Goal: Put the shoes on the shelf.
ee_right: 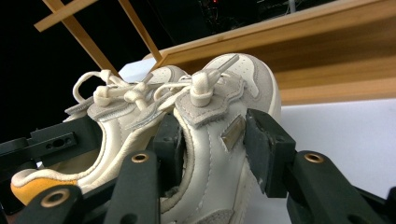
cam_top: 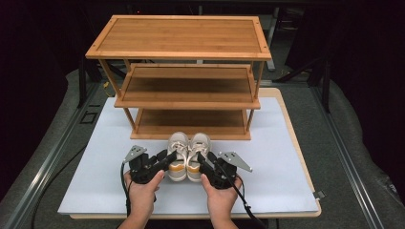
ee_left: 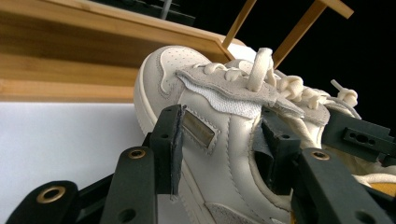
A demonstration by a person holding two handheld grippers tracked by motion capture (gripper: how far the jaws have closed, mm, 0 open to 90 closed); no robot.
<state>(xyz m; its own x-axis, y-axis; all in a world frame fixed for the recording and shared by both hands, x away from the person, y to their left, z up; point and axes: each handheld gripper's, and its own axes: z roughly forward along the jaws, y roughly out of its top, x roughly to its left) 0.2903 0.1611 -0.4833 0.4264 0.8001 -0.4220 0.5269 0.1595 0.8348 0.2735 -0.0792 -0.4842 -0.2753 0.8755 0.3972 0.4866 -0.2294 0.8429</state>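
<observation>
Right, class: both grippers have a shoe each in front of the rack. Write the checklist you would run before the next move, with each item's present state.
1. Left gripper clamps the left shoe, one jaw outside, one inside the collar: ok.
2. Right gripper clamps the right shoe the same way: ok.
3. Shoes side by side, toes toward the rack: ok.
4. Bottom shelf free for the pair: ok.
5. Soles off the table: cannot tell.
6. Laces clear of the jaws: ok, they lie on top of the shoes.
</observation>
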